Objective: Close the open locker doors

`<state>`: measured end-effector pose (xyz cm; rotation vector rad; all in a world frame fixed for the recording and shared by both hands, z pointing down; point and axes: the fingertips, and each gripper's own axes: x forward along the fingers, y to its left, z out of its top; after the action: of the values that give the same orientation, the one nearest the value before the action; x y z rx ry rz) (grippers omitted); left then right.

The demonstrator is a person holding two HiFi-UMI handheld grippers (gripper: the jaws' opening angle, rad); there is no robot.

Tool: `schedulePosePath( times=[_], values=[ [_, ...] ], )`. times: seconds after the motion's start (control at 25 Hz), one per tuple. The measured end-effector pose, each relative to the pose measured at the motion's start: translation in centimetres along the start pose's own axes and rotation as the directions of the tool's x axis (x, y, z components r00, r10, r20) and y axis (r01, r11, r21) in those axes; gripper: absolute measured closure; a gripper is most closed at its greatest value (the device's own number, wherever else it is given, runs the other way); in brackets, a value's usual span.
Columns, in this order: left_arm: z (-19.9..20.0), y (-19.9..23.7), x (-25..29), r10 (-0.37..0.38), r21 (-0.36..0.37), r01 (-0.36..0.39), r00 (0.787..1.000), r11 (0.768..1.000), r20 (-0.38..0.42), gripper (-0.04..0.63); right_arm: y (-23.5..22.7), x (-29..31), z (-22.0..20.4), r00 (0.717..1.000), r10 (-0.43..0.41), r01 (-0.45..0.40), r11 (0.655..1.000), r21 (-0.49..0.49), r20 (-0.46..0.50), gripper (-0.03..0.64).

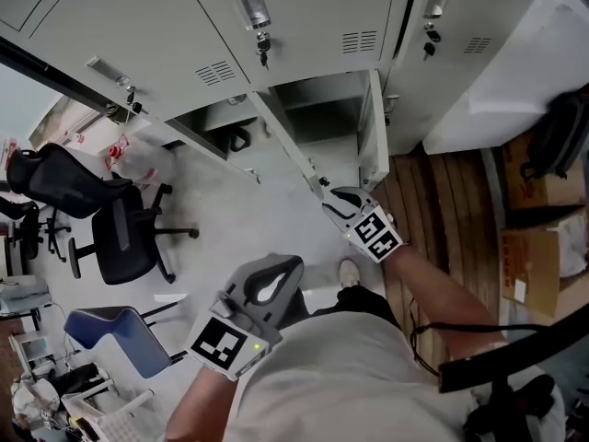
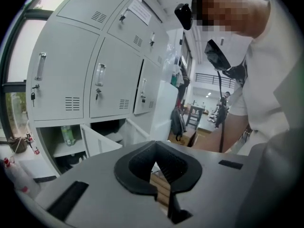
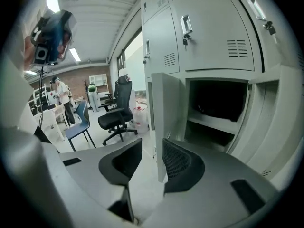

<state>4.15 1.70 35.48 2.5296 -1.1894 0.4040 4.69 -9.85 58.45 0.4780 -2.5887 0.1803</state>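
Observation:
A bank of grey lockers [image 1: 276, 26] has its lower compartments open. One open door [image 1: 293, 155] shows edge-on in the head view and reaches towards me. My right gripper [image 1: 329, 191] is at its free edge. In the right gripper view the door's edge [image 3: 161, 108] stands between the jaws of the right gripper [image 3: 152, 160]; the left pad is clear of it. A second open door [image 1: 373, 127] hangs to the right of the compartment [image 1: 322, 109]. The left gripper [image 1: 276, 279] is near my body, shut and empty, and its tips [image 2: 154, 167] meet.
Black office chairs [image 1: 120, 233] and a blue chair [image 1: 110, 334] stand on the floor to the left. Cardboard boxes [image 1: 538, 256] and a black bag [image 1: 561, 132] sit at the right, beside a strip of wooden floor [image 1: 433, 210]. Another open locker door [image 1: 198, 138] is further left.

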Motion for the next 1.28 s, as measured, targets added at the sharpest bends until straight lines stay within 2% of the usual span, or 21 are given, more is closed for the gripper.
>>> schedulePosePath(
  times=[0.44, 0.84, 1.28],
  values=[
    [-0.9, 2.5, -1.1, -0.030, -0.029, 0.029, 0.999, 0.999, -0.032, 0.584, -1.8, 4.1, -0.9, 0.998, -0.024, 0.024, 1.000, 0.004, -0.053, 0.511],
    [-1.5, 3.5, -0.9, -0.027, -0.063, 0.025, 0.999, 0.998, -0.036, 0.584, -1.1, 5.2, -1.4, 0.998, 0.007, -0.009, 1.000, -0.021, -0.065, 0.511],
    [-1.5, 4.0, 0.0, -0.015, -0.078, 0.012, 0.999, 0.997, -0.046, 0.584, 0.8, 6.7, -1.4, 0.994, 0.094, -0.098, 0.993, -0.070, -0.063, 0.511]
  ],
)
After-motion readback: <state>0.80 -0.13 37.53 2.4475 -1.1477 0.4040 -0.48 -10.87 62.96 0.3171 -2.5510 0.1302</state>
